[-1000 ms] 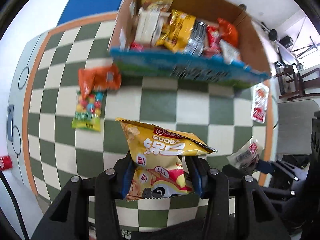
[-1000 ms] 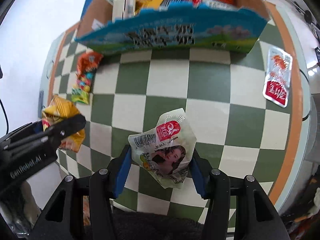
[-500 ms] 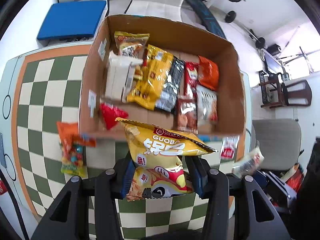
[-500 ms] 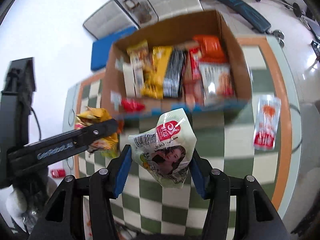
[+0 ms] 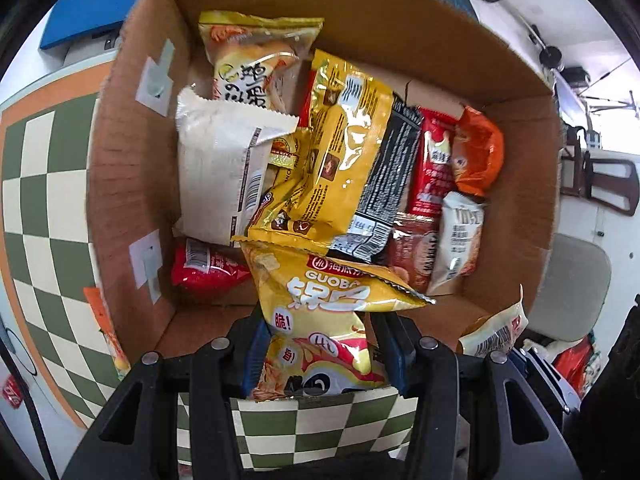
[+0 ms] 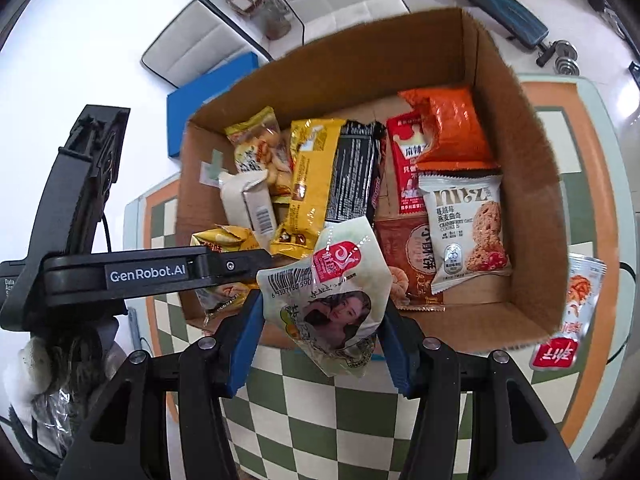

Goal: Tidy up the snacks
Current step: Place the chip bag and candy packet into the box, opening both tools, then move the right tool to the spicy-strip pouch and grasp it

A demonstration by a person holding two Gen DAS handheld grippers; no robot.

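While the yellow chip bag hangs over the near edge of the cardboard box, the left gripper clamps it tight. Just beside it, also above the box's near edge, the right gripper pinches a pale snack pouch. Under the box lies a checkered mat.

From my left cam the cardboard box looks matt and fuzzy-rough at its cut edges, with the glossy foil-like yellow chip bag at 6 o'clock. On my right cam the pale snack pouch is shiny crinkled plastic between smooth blue pads, on matt black plastic frames.
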